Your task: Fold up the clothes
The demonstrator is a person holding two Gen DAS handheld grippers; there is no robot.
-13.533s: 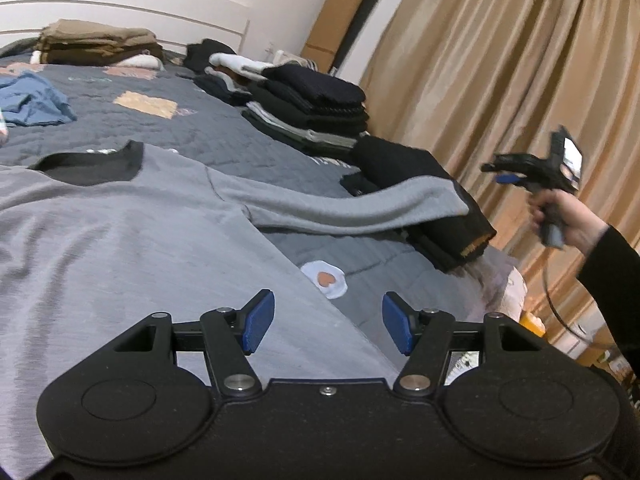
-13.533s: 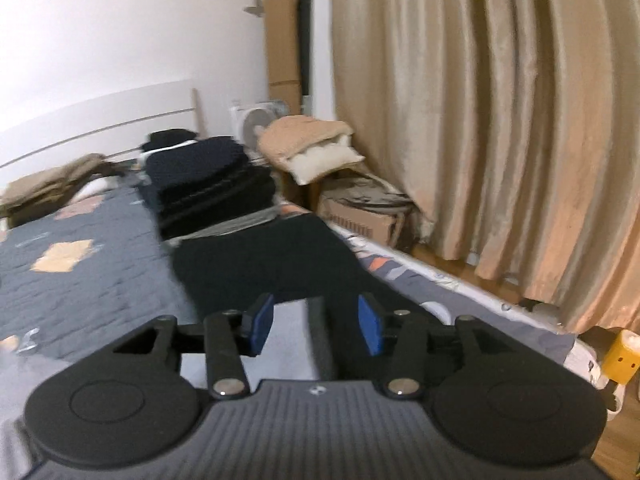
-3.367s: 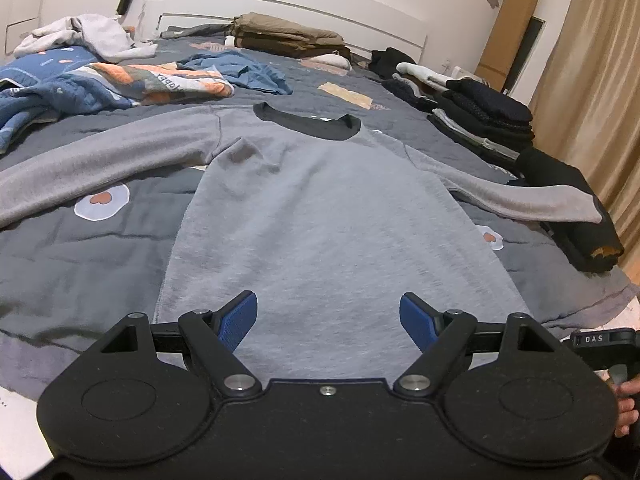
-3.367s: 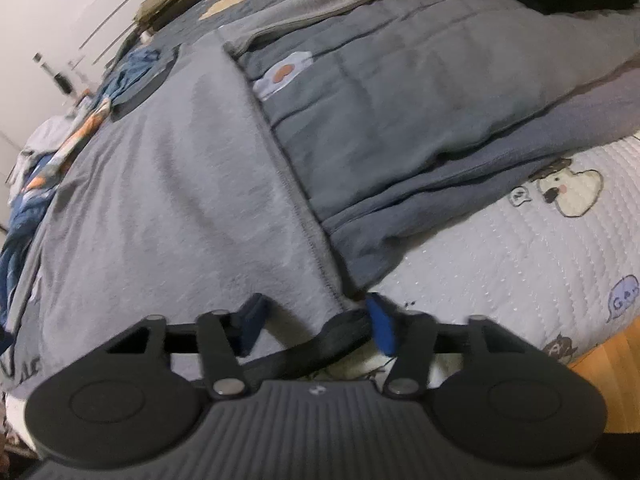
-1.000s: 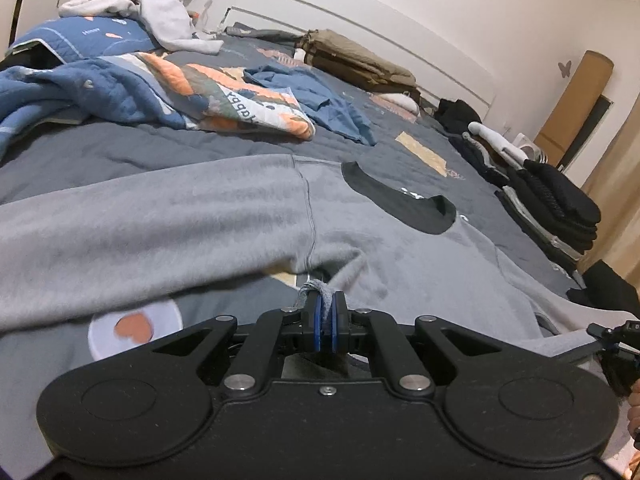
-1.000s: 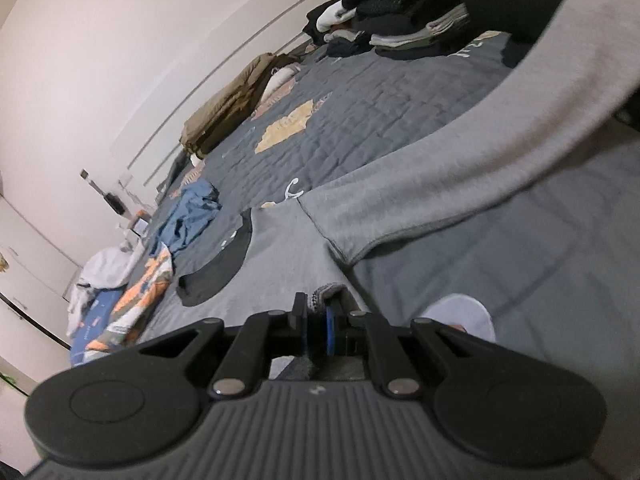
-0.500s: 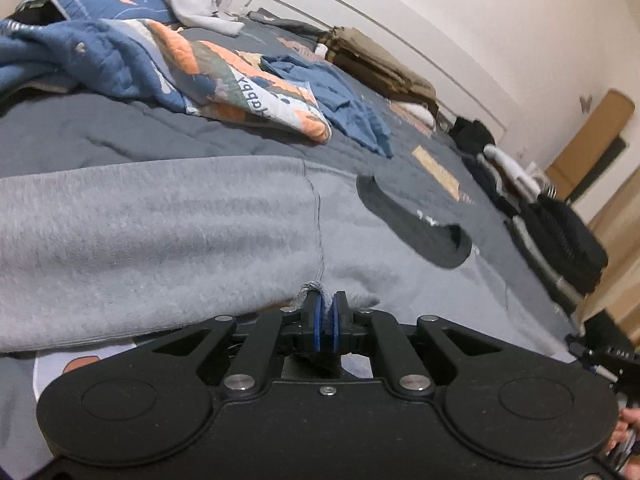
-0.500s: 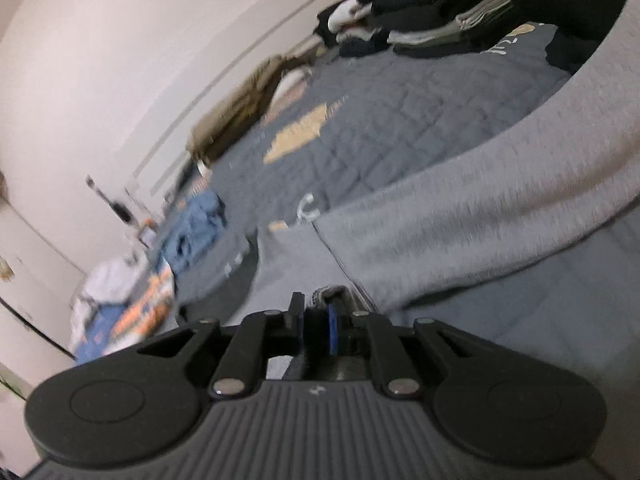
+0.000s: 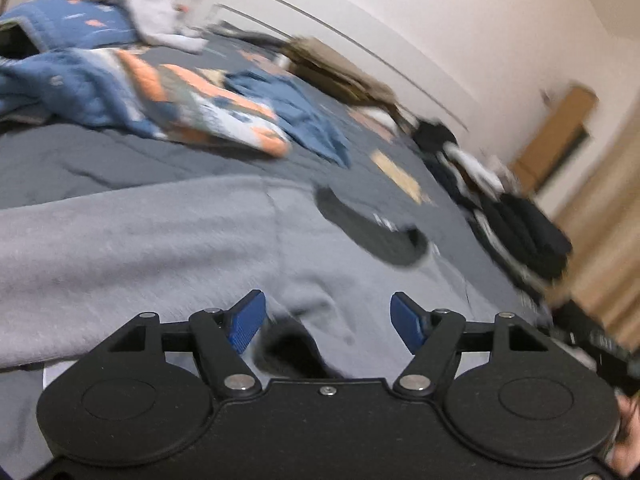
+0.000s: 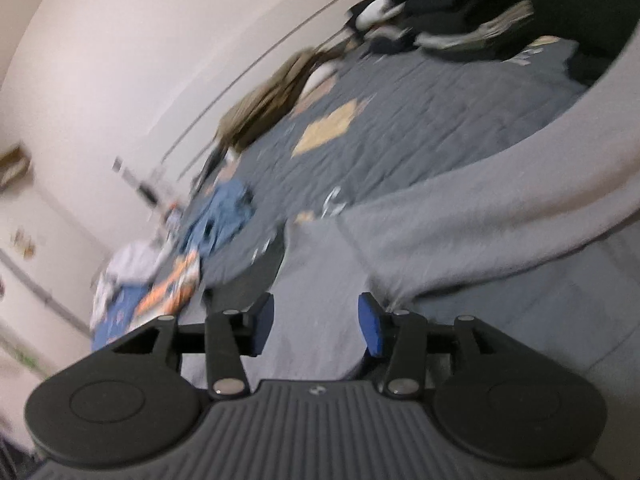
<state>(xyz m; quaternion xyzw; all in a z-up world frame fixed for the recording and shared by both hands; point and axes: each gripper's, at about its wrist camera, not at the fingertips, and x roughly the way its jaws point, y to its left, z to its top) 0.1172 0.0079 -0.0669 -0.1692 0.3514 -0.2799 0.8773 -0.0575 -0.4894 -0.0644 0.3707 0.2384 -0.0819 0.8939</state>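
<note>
A grey long-sleeved sweatshirt [image 9: 168, 240] with a black collar [image 9: 372, 232] lies on the dark grey bed, its lower part folded up toward the chest. My left gripper [image 9: 326, 320] hangs open just above the folded edge near the left armpit, nothing between its blue pads. In the right wrist view the same sweatshirt [image 10: 460, 232] shows its right sleeve running up to the right. My right gripper [image 10: 316, 322] is open over the body fabric beside that sleeve's seam. Both views are blurred by motion.
Blue and orange patterned bedding [image 9: 132, 100] and loose blue clothes [image 9: 308, 128] lie beyond the sweatshirt. Folded dark stacks [image 9: 516, 224] line the bed's right side, a tan stack [image 9: 340, 72] sits by the headboard. The other gripper and a hand [image 9: 624, 420] show at the right edge.
Half a second ago both grippers were shut on pinches of grey fabric; now both have opened and let the sweatshirt go. The fabric has dropped onto the garment.
</note>
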